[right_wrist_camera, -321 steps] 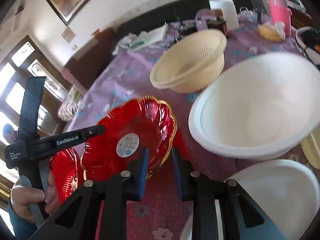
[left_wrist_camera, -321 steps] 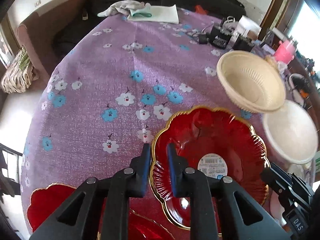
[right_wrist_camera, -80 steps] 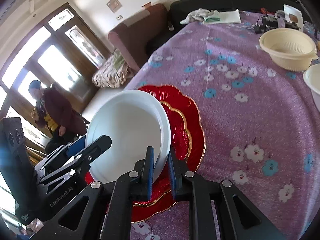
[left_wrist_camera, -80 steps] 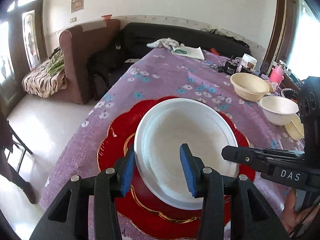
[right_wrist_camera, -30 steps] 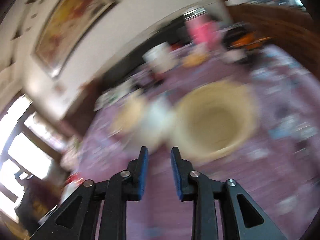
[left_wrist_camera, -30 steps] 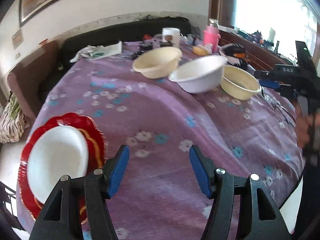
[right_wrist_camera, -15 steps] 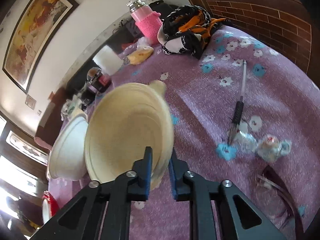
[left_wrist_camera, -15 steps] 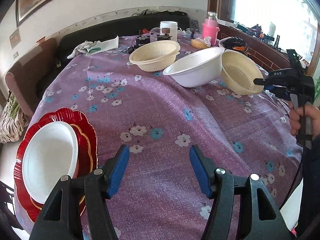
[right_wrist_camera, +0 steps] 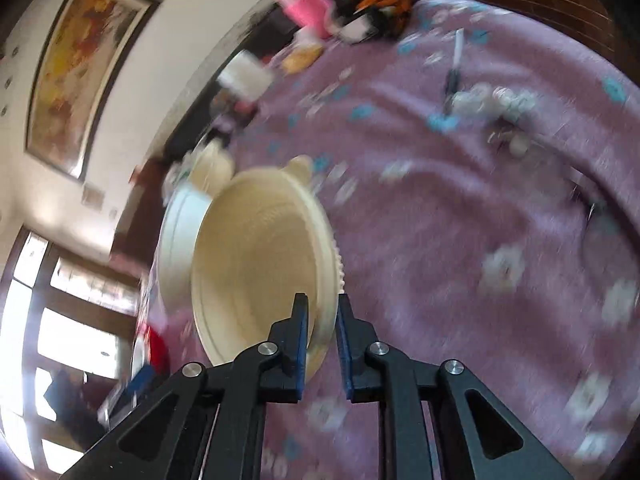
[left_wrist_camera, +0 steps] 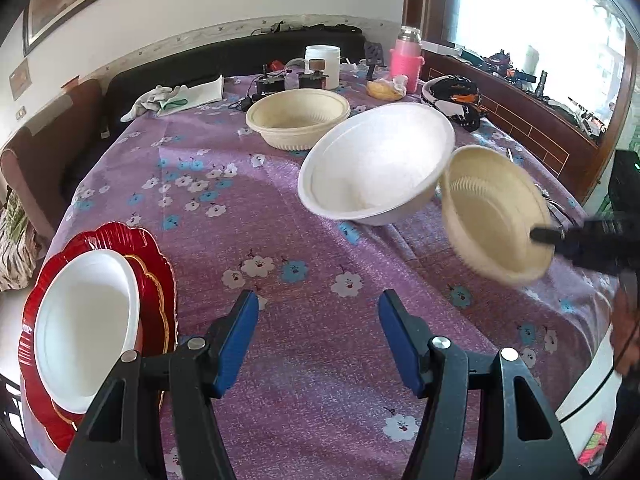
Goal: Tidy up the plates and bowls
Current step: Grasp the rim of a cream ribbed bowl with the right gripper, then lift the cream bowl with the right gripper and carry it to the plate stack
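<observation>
- The worktop (left_wrist_camera: pixel 304 360), under a purple flowered cloth, carries the red plates (left_wrist_camera: pixel 154 264) with the white plate (left_wrist_camera: pixel 84 320) on top at its near left edge
- The white bowl (left_wrist_camera: pixel 376 168) sits mid-worktop, tilted, with a cream bowl (left_wrist_camera: pixel 298 120) beyond it toward the far edge
- We hold the small cream bowl (right_wrist_camera: pixel 256 264) by its rim in the right tool (right_wrist_camera: pixel 322 336), jaws narrow on it, lifted and tipped near the worktop's right edge, just beside the white bowl
- We judge the step is nesting it: level it, centre it above a larger bowl, lower it gently
- Our left tool (left_wrist_camera: pixel 316 338) hangs wide and empty over the near edge
- No writing is readable
</observation>
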Motion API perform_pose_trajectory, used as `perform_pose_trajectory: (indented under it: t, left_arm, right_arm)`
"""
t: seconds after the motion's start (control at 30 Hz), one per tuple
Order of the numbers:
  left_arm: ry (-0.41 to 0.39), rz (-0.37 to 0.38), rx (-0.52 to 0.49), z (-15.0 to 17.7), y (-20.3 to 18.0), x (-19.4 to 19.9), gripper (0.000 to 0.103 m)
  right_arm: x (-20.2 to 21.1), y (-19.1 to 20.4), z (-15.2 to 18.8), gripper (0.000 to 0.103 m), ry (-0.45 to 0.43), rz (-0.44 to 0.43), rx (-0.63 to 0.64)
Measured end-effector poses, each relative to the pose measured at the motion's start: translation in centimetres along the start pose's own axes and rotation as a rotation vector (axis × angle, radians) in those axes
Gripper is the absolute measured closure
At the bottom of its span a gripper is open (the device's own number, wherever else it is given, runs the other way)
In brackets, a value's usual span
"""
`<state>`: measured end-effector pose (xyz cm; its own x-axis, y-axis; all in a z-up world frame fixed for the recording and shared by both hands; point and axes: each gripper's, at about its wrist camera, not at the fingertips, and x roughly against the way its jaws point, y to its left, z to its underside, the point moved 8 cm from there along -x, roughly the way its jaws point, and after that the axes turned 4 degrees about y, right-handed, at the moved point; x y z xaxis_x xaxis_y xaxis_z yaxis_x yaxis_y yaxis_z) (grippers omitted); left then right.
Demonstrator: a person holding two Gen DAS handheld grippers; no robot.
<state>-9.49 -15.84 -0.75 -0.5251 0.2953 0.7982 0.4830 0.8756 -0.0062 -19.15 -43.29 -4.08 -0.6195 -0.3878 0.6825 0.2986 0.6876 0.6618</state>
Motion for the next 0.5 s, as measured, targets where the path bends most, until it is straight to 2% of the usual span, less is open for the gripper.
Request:
perform_pose_trajectory:
  t: [0.13, 0.2, 0.33, 0.5]
  left_arm:
    - [-0.005, 0.010, -0.007, -0.2, -0.5, 0.2, 0.041]
    - [-0.012, 0.014, -0.017, -0.4, -0.8, 0.5, 0.041]
    - [-0.009, 0.045, -0.017, -0.9, -1.4, 0.6, 0.041]
    - [0.019, 0.145, -0.009, -2.3, -3.2, 0.0, 0.041]
  right_arm:
    - [-0.3, 2.5, 2.3, 0.078, 0.085, -0.025, 0.122]
    - [0.0, 2.8, 2.7, 0.071, 0.112, -0.008, 0.170]
    - [1.3, 2.1, 2.4, 0.066, 0.092, 0.034, 0.208]
    - [3.2, 0.4, 1.4, 0.066, 0.022, 0.044, 0.184]
